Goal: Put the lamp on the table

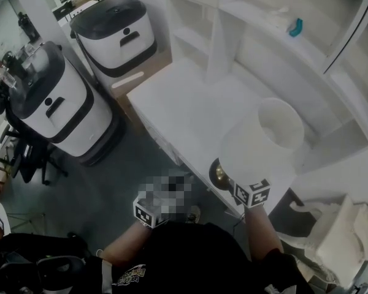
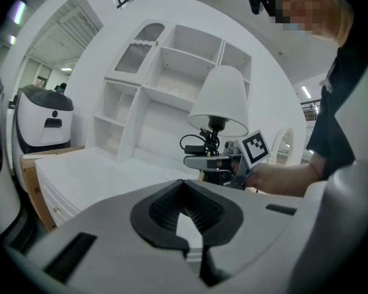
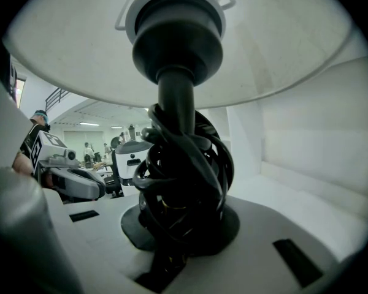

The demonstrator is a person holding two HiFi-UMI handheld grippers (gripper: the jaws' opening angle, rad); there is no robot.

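Note:
The lamp has a white shade (image 1: 264,139), a dark stem with black cord wound round it (image 3: 181,164) and a brass base (image 1: 219,175). My right gripper (image 3: 178,225) is shut on that corded stem just under the shade, and its marker cube (image 1: 253,192) shows below the shade. It holds the lamp upright over the front right edge of the white table (image 1: 184,103); whether the base touches the top is hidden. My left gripper (image 1: 148,212) hangs in front of the table, jaws together with nothing in them (image 2: 190,237). From there I see the lamp (image 2: 219,100) held by the right gripper (image 2: 218,162).
A white shelving unit (image 1: 282,41) rises behind the table, with a small teal object (image 1: 295,27) on a shelf. Two white-and-black machines (image 1: 116,32) (image 1: 55,103) stand left of the table on the grey floor. A pale carved object (image 1: 337,231) lies at the lower right.

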